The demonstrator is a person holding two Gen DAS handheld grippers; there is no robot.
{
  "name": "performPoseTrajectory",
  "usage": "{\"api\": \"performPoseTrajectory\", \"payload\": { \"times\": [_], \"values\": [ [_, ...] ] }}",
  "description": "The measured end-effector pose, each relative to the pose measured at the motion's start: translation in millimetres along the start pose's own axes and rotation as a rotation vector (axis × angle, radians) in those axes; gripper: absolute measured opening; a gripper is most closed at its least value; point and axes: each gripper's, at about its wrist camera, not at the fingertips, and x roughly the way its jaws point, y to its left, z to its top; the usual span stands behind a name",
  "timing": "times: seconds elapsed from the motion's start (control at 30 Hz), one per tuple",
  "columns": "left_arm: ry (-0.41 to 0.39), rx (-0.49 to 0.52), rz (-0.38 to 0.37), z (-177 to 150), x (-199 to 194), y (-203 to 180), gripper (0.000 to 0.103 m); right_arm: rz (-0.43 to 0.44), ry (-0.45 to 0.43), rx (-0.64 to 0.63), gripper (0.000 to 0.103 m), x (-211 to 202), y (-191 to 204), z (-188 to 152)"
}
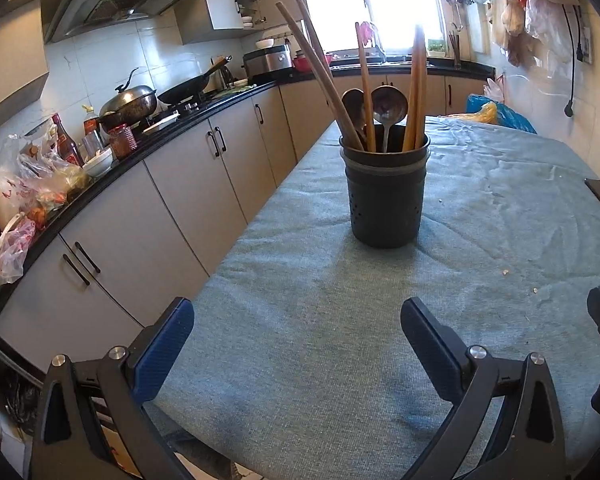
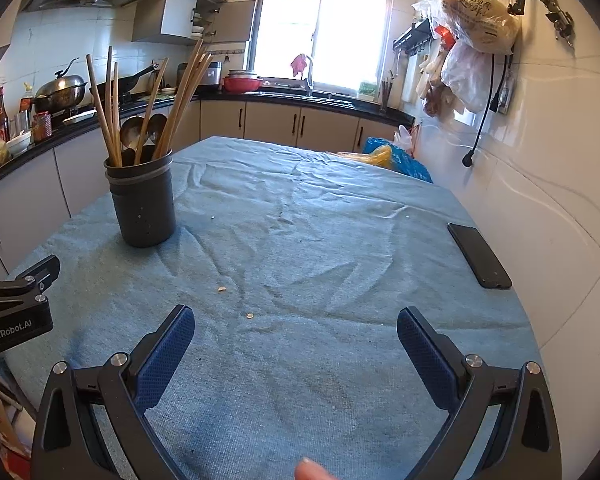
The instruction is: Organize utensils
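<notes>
Both grippers, left (image 1: pixel 296 344) and right (image 2: pixel 296 350), hover over the blue cloth (image 2: pixel 320 248) with jaws spread wide and empty. The holder (image 1: pixel 384 192) of chopsticks (image 1: pixel 366 88) and spoons (image 1: pixel 389 106) stands upright at 12 o'clock from the left gripper, 10 o'clock from the right. A phone (image 2: pixel 479 255) lies at 2 o'clock.

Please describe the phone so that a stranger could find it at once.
Start at the table covered with blue cloth. Follow its right edge, along the white tiled wall. There the phone lies flat, a thin black slab, unlike the tall dark utensil holder standing opposite.
</notes>
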Motion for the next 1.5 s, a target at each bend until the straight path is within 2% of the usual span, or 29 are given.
{"api": "performPoseTrajectory", "payload": {
  "times": [1.5],
  "values": [
    [-0.005,-0.010,-0.018,-3.3,-1.4,-1.4,0.103,-0.015,0.026,-0.030,0.103,0.5,8.6,-1.8]
  ]
}}
